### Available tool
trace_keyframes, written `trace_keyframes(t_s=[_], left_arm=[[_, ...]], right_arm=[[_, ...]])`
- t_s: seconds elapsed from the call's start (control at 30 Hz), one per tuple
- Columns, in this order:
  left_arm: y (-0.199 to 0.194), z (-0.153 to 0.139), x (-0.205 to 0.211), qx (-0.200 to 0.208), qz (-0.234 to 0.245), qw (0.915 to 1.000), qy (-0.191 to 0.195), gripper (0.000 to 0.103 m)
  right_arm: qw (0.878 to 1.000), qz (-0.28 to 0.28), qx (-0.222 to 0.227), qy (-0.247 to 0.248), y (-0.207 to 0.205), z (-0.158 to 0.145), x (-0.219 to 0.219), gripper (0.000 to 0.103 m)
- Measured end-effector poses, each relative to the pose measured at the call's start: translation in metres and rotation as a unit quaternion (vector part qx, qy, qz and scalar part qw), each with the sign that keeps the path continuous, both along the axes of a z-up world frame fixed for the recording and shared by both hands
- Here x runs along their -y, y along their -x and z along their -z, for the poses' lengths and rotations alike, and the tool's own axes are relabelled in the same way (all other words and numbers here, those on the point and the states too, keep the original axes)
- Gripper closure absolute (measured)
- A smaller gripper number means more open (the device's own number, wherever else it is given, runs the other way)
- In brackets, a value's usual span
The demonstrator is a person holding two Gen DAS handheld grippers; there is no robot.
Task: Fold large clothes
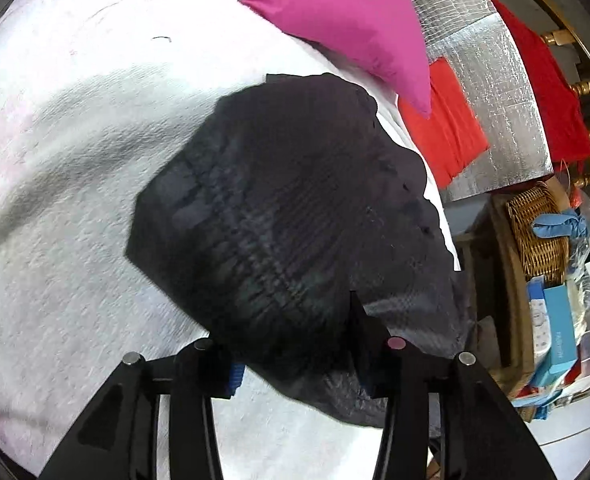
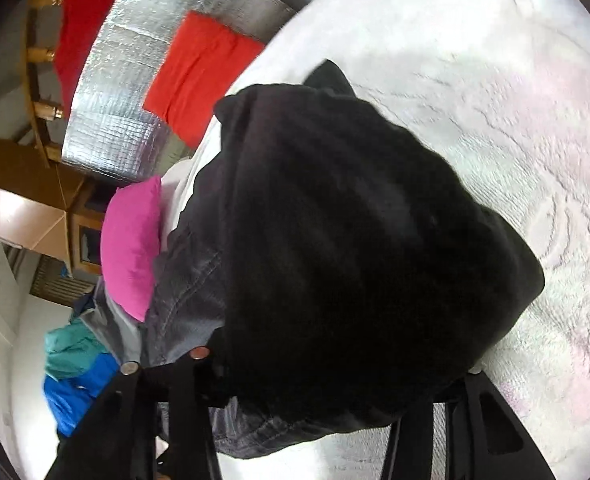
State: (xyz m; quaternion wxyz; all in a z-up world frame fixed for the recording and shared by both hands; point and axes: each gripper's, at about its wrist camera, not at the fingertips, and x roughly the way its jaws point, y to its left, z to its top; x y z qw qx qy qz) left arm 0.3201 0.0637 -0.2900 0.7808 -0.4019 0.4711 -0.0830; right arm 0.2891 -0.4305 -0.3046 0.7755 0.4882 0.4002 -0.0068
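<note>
So the black garment [image 1: 279, 208] sits bunched on the white bedspread [image 1: 63, 200], just below the pink pillow [image 1: 343, 20]. Left gripper [image 1: 295, 364] and right gripper [image 2: 323, 376] both have its near edge between half-open jaws; can't tell if they're actually pinching.

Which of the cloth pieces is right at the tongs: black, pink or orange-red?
The black garment: it lies bunched on the white bedspread directly ahead. The pink pillow and orange-red cloth lie beyond it.
</note>
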Motion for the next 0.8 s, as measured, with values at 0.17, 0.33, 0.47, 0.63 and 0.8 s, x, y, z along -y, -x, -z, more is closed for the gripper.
trace_keyframes(t_s=[0.17, 0.33, 0.47, 0.63, 0.8], left_arm=[[0.028, -0.024, -0.023, 0.013, 0.006, 0.9985, -0.054, 0.041], [0.071, -0.07, -0.031, 0.098, -0.05, 0.9605, -0.256, 0.04], [0.07, -0.097, -0.011, 0.167, -0.052, 0.9235, -0.341, 0.029], [0.025, -0.081, 0.026, 0.147, 0.012, 0.9155, -0.374, 0.029], [-0.014, -0.043, 0.055, 0.069, 0.063, 0.9049, -0.415, 0.029]], right_arm=[[0.999, -0.026, -0.01, 0.028, 0.029, -0.018, 0.004, 0.036], [0.996, -0.061, 0.025, 0.058, 0.072, -0.046, 0.004, 0.037], [0.985, -0.05, 0.066, 0.149, 0.079, -0.078, -0.009, 0.053], [0.983, -0.045, 0.049, 0.171, 0.037, -0.075, -0.005, 0.053], [0.983, -0.054, -0.037, 0.174, 0.001, -0.034, 0.001, 0.052]])
